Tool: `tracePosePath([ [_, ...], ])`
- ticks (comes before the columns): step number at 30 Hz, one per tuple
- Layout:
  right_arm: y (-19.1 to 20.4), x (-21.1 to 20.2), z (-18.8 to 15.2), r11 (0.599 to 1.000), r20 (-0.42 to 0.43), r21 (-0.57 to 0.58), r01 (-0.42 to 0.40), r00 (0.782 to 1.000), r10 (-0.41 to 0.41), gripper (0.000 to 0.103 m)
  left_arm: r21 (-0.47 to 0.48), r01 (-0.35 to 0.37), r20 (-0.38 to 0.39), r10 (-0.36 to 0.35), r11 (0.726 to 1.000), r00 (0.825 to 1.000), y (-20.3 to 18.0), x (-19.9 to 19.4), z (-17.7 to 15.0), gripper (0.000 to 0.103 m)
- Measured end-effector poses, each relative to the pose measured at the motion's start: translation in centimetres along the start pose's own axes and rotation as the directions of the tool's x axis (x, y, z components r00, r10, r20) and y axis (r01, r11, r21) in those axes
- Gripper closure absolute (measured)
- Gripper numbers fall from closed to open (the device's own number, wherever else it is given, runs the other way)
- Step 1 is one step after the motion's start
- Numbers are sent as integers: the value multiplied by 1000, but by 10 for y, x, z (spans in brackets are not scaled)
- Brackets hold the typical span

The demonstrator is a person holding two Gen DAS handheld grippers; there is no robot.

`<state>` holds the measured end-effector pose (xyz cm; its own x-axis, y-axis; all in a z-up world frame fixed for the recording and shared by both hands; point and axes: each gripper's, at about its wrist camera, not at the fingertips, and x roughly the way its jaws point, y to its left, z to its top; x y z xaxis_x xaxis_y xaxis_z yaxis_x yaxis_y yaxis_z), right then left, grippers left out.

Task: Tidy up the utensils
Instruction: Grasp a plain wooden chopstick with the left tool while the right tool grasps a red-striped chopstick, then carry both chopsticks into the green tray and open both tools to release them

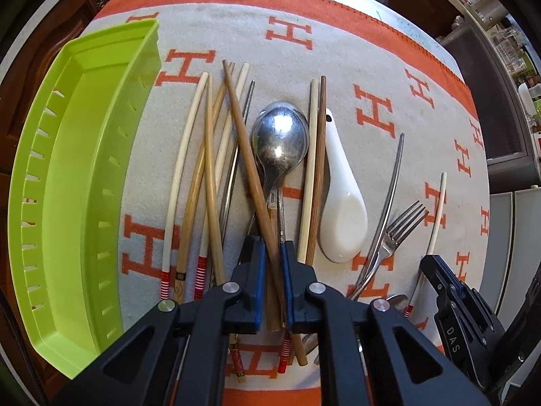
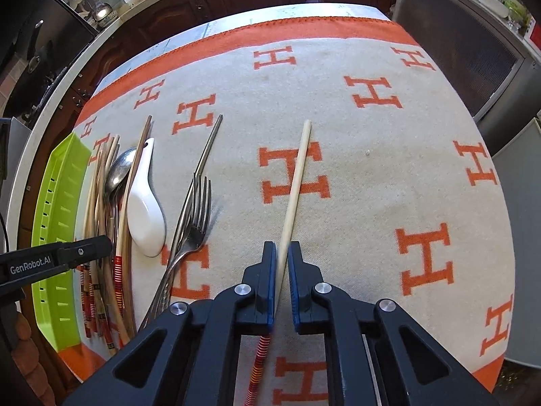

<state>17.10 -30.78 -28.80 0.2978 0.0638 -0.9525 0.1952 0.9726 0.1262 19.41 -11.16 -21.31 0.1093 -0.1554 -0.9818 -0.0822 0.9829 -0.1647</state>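
Utensils lie in a loose row on the beige cloth point(image 1: 338, 67) with orange H marks, to the right of the green slotted tray point(image 1: 84, 169) that stands at its left edge.

Your left gripper point(image 1: 272, 253) points steeply down over the densest part of the row. Its blue-padded jaws are drawn together on a brown wooden chopstick point(image 1: 247, 155) that crosses the others on a slant, its far tip near the top of the pile. Just beside it lie several pale and bamboo chopsticks with red-banded ends, a steel spoon point(image 1: 280, 142) and, further right, a light and a dark chopstick side by side. A white ceramic soup spoon point(image 1: 341, 216) rests bowl toward you, then a thin metal chopstick point(image 1: 392, 182) and a fork point(image 1: 402, 223).

Your right gripper point(image 2: 282, 253) works well apart from the pile, on open cloth. Its jaws are closed on a single pale chopstick point(image 2: 297, 176), whose shaft runs away from you over an orange H, while its red-and-yellow banded end point(image 2: 258, 365) shows below the pads.

From the right wrist view, your left gripper's black body enters at the left, over the tray's edge and the pile.
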Motion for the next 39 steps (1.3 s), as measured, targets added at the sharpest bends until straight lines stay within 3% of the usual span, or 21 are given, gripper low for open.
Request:
tracePosePath([
  [8, -19, -9, -2, 991, -14, 79, -108, 994, 109, 98, 60, 18, 70, -22, 998, 997, 12, -27, -9, 99],
  [20, -13, -71, -8, 967, 47, 82, -241, 970, 238, 98, 110, 25, 171, -44, 994, 984, 43, -80, -38, 99],
  [28, 52, -98, -15, 934, 14, -7, -358, 933, 359, 98, 86, 22, 257, -44, 996, 965, 93, -112, -58, 99],
  [39, 202, -90, -14, 869, -70, -76, -489, 872, 485, 98, 44, 3, 308, -17, 999, 951, 168, -100, -68, 99],
])
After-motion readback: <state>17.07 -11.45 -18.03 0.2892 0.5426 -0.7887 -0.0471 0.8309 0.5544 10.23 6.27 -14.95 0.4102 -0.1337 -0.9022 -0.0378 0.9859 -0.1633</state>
